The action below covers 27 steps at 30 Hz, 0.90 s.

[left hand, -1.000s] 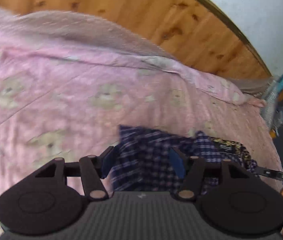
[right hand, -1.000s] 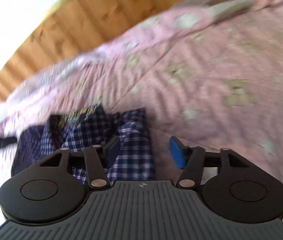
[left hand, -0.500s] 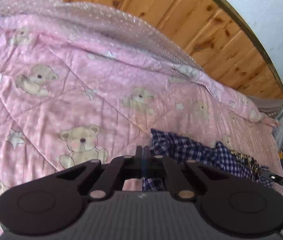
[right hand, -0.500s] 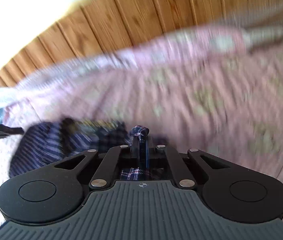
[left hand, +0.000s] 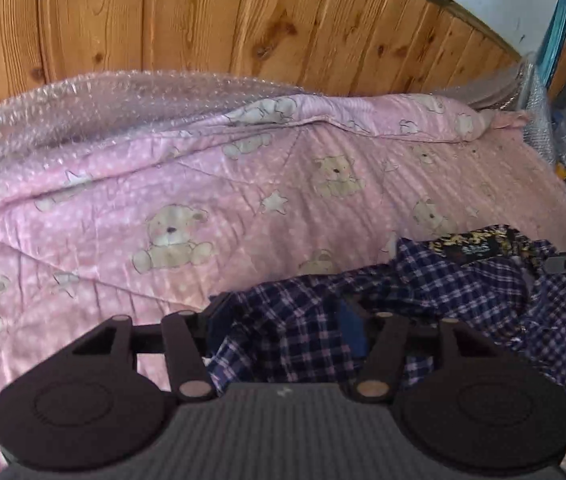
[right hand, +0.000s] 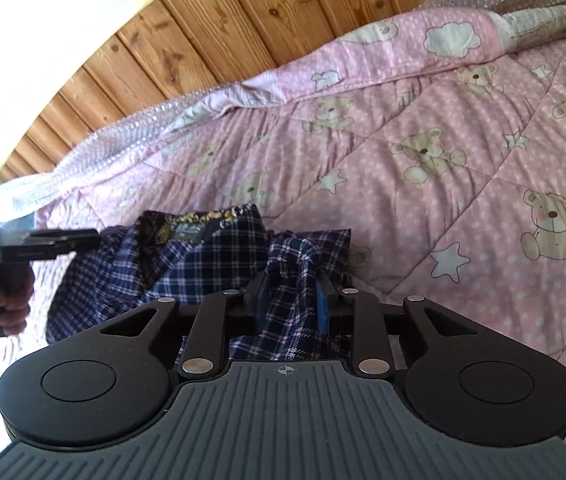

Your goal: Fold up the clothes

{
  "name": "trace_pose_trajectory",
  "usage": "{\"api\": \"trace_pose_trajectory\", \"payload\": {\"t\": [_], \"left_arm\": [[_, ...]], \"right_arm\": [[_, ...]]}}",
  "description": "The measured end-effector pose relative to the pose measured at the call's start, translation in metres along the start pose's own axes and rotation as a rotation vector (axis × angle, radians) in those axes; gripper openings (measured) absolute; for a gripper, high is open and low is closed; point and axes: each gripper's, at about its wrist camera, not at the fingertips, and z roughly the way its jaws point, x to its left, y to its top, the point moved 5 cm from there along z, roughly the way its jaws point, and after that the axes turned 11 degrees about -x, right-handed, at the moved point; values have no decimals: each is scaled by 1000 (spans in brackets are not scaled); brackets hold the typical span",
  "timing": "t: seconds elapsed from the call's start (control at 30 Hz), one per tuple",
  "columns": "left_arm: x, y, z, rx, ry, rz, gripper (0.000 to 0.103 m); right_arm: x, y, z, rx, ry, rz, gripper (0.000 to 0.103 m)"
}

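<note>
A dark blue plaid shirt (left hand: 463, 288) (right hand: 211, 256) lies crumpled on the pink teddy-bear quilt (left hand: 243, 200) (right hand: 443, 160); its gold-patterned collar lining (left hand: 471, 240) faces up. My left gripper (left hand: 283, 320) hovers over the shirt's near edge, its jaws opening, with plaid cloth lying loosely between the fingers. My right gripper (right hand: 291, 304) is at the shirt's other end, jaws opening too, and a raised fold of the cloth stands between its blue pads (right hand: 322, 308). The left gripper's body (right hand: 43, 240) and the hand (right hand: 7, 300) holding it show in the right wrist view.
Bubble wrap (left hand: 103, 112) covers the quilt's far edge along a wooden panel wall (left hand: 243, 20). The bed's edge drops off at the right of the left wrist view, beside a wire rack (left hand: 539, 120). Open quilt stretches beyond the shirt.
Half a second ago both grippers were shut, the right one pinching a shirt fold. Now both stand apart with cloth between them. The left gripper has slid sideways over the shirt's edge.
</note>
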Motion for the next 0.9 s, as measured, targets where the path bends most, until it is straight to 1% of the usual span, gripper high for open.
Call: {"api": "trace_pose_trajectory", "payload": {"t": [0.03,0.07,0.13,0.17,0.2,0.23,0.27,0.3,0.37,0.4,0.47,0.57,0.67,0.77,0.83,0.9], "left_arm": [[1,3,-4,-22,-5,-10,56],[1,5,-7,-31,-26,-24,56],[-4,3,-2,21,-81,-12,54],[-9,-1,3,50,-86,27,51],[-13,-3,7,70,-87,63,51],[-16,-5,9,76,-91,82,51],[-19,-6,12,82,-96,100,47],[-21,-7,13,87,-99,114,42],[-20,-6,12,87,-104,104,3],[-17,-4,10,84,-108,90,3],[-11,-2,6,73,-118,57,2],[-2,3,-5,45,-116,-4,2],[9,6,-14,13,-98,-80,2],[20,3,-16,-5,-50,-140,2],[27,-6,-12,12,-20,-190,2],[28,-17,-1,63,-18,-219,3]], "right_arm": [[0,0,1,-1,-2,-1,28],[-1,0,1,-3,-4,-1,28],[0,1,2,-11,3,-1,28],[0,2,2,-15,6,0,28],[0,2,2,-16,9,4,28],[-1,3,3,-18,12,7,28],[0,3,4,-17,10,6,28],[0,3,5,-14,11,4,28],[1,4,6,-13,8,-8,26],[2,5,5,-13,7,-16,24],[2,6,5,-14,4,-29,14],[0,10,0,-44,5,-24,6],[2,17,-2,-79,10,-20,2],[6,24,1,-107,4,-38,2],[4,27,9,-88,-31,-46,1],[-2,20,26,-1,-104,-80,2]]}}
